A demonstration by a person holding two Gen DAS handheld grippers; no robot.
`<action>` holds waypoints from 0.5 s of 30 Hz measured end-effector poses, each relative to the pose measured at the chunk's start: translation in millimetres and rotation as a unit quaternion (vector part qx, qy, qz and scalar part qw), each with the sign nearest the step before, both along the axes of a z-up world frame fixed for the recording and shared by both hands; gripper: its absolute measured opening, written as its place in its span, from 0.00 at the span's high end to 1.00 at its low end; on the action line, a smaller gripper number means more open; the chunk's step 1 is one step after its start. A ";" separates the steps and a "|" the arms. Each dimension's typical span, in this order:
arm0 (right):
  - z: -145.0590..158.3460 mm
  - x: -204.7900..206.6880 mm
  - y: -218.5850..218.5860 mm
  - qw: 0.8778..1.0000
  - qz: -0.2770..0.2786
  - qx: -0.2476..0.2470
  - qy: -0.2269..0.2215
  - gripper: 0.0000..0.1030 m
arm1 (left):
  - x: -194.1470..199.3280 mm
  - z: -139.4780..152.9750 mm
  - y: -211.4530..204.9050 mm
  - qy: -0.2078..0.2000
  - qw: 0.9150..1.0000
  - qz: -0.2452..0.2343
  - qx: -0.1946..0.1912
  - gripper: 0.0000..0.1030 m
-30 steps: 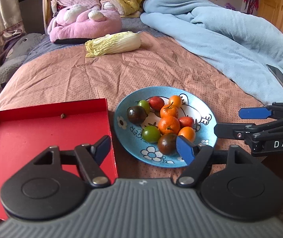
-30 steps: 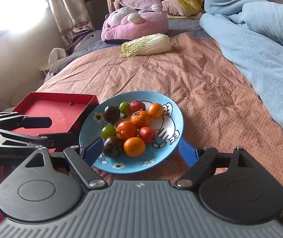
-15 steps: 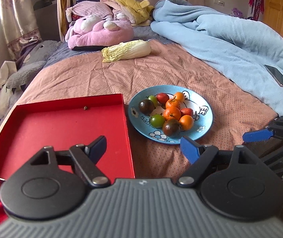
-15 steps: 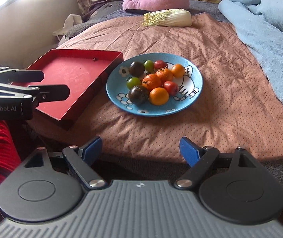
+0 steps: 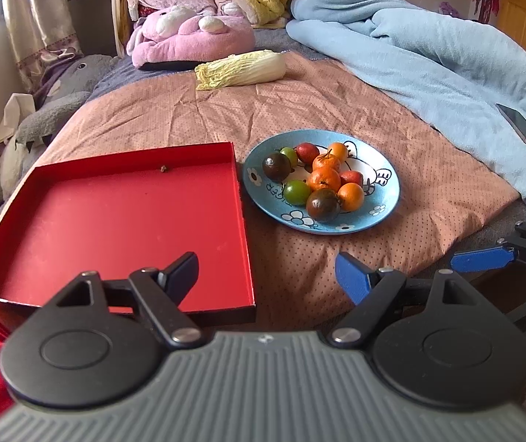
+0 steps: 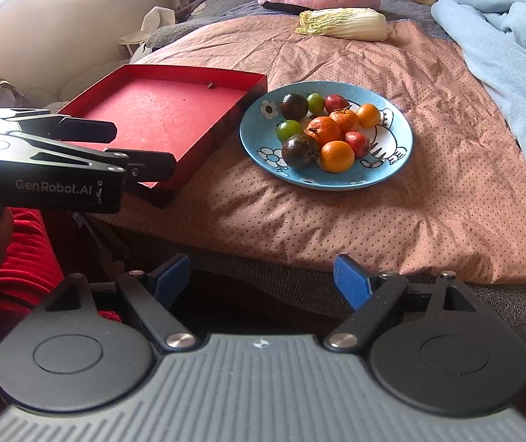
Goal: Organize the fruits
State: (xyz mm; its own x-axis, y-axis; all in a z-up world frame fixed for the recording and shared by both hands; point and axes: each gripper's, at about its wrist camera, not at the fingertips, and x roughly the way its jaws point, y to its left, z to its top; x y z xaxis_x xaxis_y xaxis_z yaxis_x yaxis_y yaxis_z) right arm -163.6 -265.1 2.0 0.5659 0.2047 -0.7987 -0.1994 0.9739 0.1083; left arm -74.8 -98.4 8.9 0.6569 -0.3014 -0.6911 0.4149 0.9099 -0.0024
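Observation:
A blue plate (image 5: 384, 206) (image 6: 399, 162) painted with flowers lies on the bed, with several small fruits on it: orange mandarins (image 5: 324, 179) (image 6: 337, 156), dark tomatoes (image 5: 323, 204) (image 6: 299, 150), green ones (image 5: 297, 192) and red ones (image 5: 351, 177). Left of the plate lies a shallow red tray (image 5: 123, 221) (image 6: 159, 110), bare but for a small speck. My left gripper (image 5: 266, 276) hangs open over the tray's near right corner, nothing between its fingers. My right gripper (image 6: 261, 278) is open too, off the bed's near edge and short of the plate.
A napa cabbage (image 5: 240, 70) lies farther up the bed, with a pink plush toy (image 5: 189, 37) behind it. A light blue blanket (image 5: 428, 55) covers the right side, a phone (image 5: 522, 127) on it. A person's red-clad leg (image 6: 23, 269) is at the near left.
Both grippers have drawn back from the plate toward the bed's near edge, so plate and tray look farther away. Their jaws have kept the same wide gap.

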 end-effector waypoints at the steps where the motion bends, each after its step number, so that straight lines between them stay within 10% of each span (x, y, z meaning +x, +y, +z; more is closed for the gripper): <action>1: -0.4 0.7 0.0 1.000 0.001 0.000 0.001 0.14 | -0.1 -0.4 -0.1 0.001 1.000 -0.001 0.001 0.19; 15: -7.3 3.8 2.2 1.000 0.007 0.008 0.004 0.14 | -1.2 -3.5 -5.8 0.002 1.000 -0.010 0.015 0.19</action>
State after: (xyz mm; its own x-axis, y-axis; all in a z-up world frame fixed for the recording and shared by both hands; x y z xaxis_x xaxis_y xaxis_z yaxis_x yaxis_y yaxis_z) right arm -159.8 -263.0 -5.3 0.5560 0.2248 -0.8002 -0.2115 0.9693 0.1253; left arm -75.9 -104.2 5.5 0.6485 -0.2933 -0.7024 0.4331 0.9011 0.0236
